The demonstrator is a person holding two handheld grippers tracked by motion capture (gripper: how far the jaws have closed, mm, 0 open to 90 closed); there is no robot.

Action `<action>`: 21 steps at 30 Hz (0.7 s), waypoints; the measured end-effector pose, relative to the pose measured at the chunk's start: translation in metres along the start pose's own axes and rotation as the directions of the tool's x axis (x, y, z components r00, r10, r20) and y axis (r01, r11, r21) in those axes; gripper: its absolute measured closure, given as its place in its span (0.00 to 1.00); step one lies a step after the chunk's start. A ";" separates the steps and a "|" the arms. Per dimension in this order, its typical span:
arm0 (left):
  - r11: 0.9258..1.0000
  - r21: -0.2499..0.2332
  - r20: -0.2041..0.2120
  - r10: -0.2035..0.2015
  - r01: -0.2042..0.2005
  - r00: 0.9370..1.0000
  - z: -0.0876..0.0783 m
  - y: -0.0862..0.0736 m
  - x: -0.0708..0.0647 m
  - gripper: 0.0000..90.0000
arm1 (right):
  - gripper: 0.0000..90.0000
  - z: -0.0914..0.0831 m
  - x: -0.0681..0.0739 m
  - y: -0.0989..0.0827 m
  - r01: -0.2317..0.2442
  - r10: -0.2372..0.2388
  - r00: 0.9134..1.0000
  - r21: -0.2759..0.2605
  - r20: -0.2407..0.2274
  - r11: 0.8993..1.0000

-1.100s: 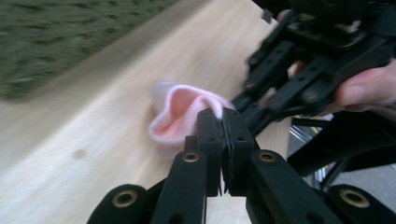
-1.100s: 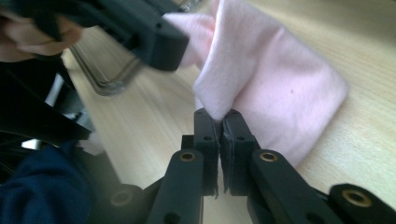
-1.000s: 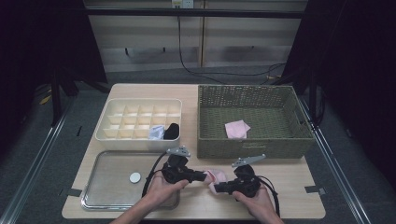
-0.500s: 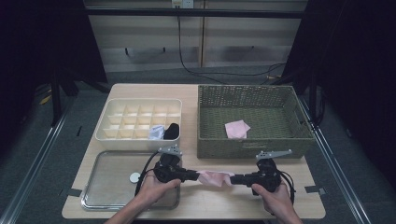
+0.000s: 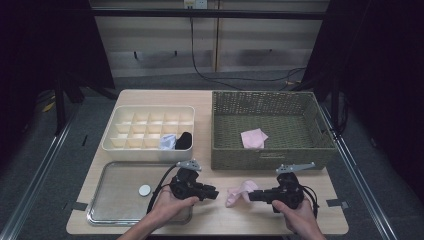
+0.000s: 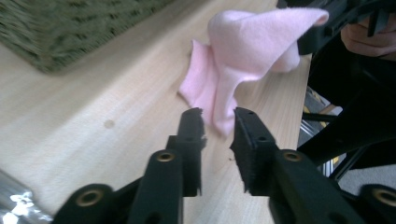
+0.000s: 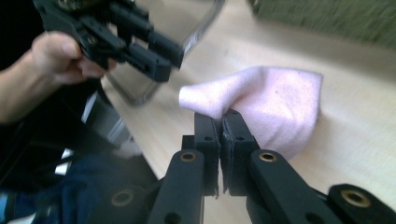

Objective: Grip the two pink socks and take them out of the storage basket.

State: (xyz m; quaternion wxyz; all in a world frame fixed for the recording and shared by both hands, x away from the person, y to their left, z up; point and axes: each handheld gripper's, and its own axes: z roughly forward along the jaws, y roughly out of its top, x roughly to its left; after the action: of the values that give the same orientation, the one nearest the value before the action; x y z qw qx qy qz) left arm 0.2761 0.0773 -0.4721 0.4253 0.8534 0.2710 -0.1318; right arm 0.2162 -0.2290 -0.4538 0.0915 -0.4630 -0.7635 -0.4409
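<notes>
High view: pink cloth [image 5: 253, 138] in basket [image 5: 220, 131]

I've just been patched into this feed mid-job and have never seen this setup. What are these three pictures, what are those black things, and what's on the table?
No robot arm here: a person holds a two-jaw tool in each hand. The high view looks down on the wooden table from above the person's side. The other two pictures come from cameras riding on each tool, looking along its black jaws.

On the table: a cream divider box holding a black item and a pale blue one, a woven basket with a pink cloth inside, and a metal tray with a small white disc.

The right gripper is shut on a pink sock, lifting one end. The left gripper has just been opening; its jaws stand apart, the sock's tip hanging just beyond them, not pinched.
</notes>
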 end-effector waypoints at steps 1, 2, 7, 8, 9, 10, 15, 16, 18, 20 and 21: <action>1.000 0.001 0.005 -0.003 0.003 1.000 0.002 0.000 -0.001 0.76 | 0.96 0.002 0.000 -0.003 -0.001 0.001 1.000 0.011 -0.005 1.000; 1.000 0.010 0.007 0.000 0.000 1.000 0.003 0.000 -0.002 0.76 | 0.96 0.005 0.000 -0.008 -0.008 0.008 1.000 0.031 -0.011 0.999; 1.000 0.028 -0.001 0.003 -0.003 1.000 0.010 -0.002 -0.005 0.68 | 0.95 0.022 0.001 -0.027 -0.018 0.019 1.000 0.138 0.000 0.990; 0.999 0.035 -0.008 0.009 -0.008 1.000 0.012 -0.002 -0.006 0.66 | 0.95 0.025 0.002 -0.028 -0.021 0.020 1.000 0.145 0.007 0.989; 0.999 0.039 -0.010 0.010 -0.010 1.000 0.015 -0.002 -0.006 0.63 | 0.95 0.027 0.002 -0.028 -0.018 0.017 1.000 0.151 0.006 0.988; 0.999 0.045 -0.029 0.009 -0.008 1.000 0.017 -0.002 -0.008 0.61 | 0.95 0.029 0.003 -0.029 -0.016 0.015 1.000 0.163 0.007 0.987; 0.998 0.059 -0.035 0.007 -0.005 0.999 0.025 -0.001 -0.009 0.55 | 0.93 0.037 0.001 -0.029 -0.019 0.017 1.000 0.182 0.011 0.983; 0.998 0.057 -0.021 0.005 -0.003 1.000 0.024 0.000 -0.008 0.55 | 0.93 0.038 0.001 -0.028 -0.020 0.018 1.000 0.185 0.010 0.983; 0.999 0.043 -0.022 -0.003 0.004 1.000 0.022 0.000 -0.008 0.52 | 0.93 0.043 0.001 -0.026 -0.020 0.020 1.000 0.187 0.003 0.982; 0.999 0.031 -0.028 -0.009 0.010 1.000 0.019 0.000 -0.006 0.53 | 0.92 0.048 0.003 -0.024 -0.018 0.019 1.000 0.186 -0.003 0.982; 1.000 0.022 -0.018 -0.016 0.017 1.000 0.018 0.000 -0.005 0.53 | 0.92 0.051 0.004 -0.023 -0.016 0.018 1.000 0.191 -0.012 0.982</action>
State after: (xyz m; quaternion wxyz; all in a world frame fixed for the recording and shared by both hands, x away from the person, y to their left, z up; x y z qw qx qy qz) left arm 0.2721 0.0614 -0.4808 0.4124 0.8569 0.2803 -0.1308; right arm 0.2093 -0.1920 -0.4953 0.1445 -0.4555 -0.7975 -0.3682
